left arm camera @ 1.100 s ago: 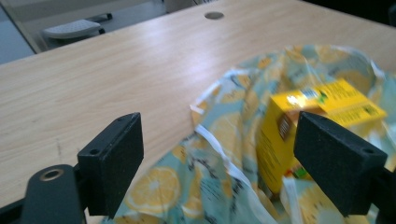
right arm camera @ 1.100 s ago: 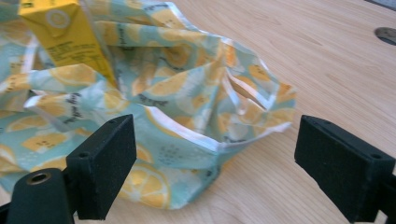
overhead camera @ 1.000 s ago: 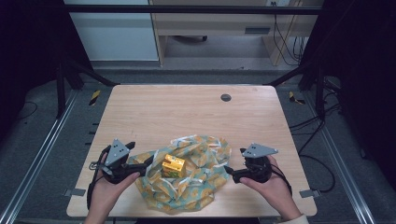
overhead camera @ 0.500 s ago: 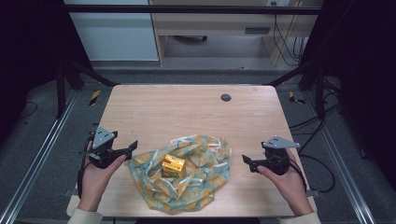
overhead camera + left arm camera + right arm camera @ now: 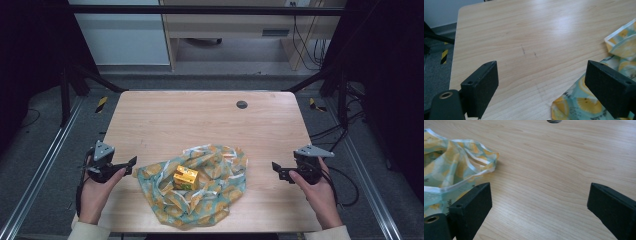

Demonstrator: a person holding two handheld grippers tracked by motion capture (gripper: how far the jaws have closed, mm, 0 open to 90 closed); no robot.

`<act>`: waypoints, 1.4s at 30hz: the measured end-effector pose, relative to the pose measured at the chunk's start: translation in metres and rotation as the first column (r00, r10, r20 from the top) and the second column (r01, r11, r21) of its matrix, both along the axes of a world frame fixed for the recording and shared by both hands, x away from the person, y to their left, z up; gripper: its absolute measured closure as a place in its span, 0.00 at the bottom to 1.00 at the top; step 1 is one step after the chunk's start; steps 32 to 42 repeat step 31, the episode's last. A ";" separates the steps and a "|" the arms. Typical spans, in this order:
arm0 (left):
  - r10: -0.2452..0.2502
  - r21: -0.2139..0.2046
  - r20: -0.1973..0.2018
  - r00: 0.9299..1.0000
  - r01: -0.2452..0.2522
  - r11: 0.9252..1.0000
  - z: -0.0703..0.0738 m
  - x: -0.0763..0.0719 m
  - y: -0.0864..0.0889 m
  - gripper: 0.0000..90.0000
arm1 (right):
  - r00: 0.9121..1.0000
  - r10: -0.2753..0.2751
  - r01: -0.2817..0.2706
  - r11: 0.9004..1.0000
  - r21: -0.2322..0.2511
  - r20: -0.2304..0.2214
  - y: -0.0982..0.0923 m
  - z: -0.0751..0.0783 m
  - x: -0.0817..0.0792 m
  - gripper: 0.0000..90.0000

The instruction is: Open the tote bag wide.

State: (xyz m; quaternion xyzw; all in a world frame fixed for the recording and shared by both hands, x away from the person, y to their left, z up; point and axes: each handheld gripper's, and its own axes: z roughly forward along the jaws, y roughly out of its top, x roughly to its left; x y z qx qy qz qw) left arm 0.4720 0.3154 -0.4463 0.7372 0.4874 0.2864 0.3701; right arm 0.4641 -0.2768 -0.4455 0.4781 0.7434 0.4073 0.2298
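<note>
From the high view, your left claw [image 5: 131,164] sits at the counter's [image 5: 200,120] left edge, just beside the lemon-print cloth [image 5: 220,187] without touching it, while your right claw [image 5: 276,170] waits well apart from the cloth's right side. The yellow box [image 5: 185,177] rests on the middle of the cloth. In the left gripper view, your left claw [image 5: 541,87] stands wide with bare wood between its jaws and the cloth [image 5: 584,100] at its right jaw. In the right gripper view, your right claw [image 5: 539,207] has just been opening and holds nothing; the cloth [image 5: 451,170] lies by its left jaw.
</note>
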 end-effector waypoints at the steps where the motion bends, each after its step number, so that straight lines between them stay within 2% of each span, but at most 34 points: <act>1: 0.002 0.001 -0.007 1.000 -0.002 1.000 -0.002 0.001 0.002 0.13 | 1.000 -0.005 0.005 1.000 -0.006 -0.003 -0.001 -0.001 0.001 0.07; 7: 0.007 0.006 -0.034 0.999 -0.006 1.000 -0.010 0.004 0.008 0.11 | 0.999 -0.047 0.047 0.999 -0.027 0.005 -0.011 -0.005 0.011 0.07; 13: 0.004 0.021 -0.050 0.999 -0.003 1.000 -0.018 0.008 0.011 0.09 | 0.997 -0.071 0.070 0.997 -0.036 -0.021 -0.013 -0.015 0.021 0.07; 18: 0.007 0.039 -0.087 0.996 -0.003 0.999 -0.025 0.011 0.015 0.08 | 0.996 -0.072 0.069 0.997 -0.040 -0.059 -0.007 -0.026 0.030 0.07; 22: 0.002 0.054 -0.091 0.996 0.003 0.999 -0.026 0.009 0.013 0.08 | 0.996 -0.041 0.040 0.999 -0.007 -0.079 0.003 -0.030 0.028 0.08; 26: -0.009 0.088 -0.112 0.994 0.019 0.996 -0.027 0.008 0.009 0.08 | 0.996 -0.025 0.023 0.999 -0.029 -0.080 0.012 -0.034 0.021 0.08; 30: -0.015 0.076 -0.107 0.994 0.023 0.997 -0.026 0.007 0.008 0.08 | 0.996 -0.026 0.022 0.998 -0.050 -0.082 0.012 -0.036 0.016 0.08; 42: -0.017 0.073 -0.107 0.994 0.025 0.997 -0.026 0.006 0.007 0.08 | 0.996 -0.028 0.024 0.999 -0.042 -0.087 0.011 -0.036 0.015 0.08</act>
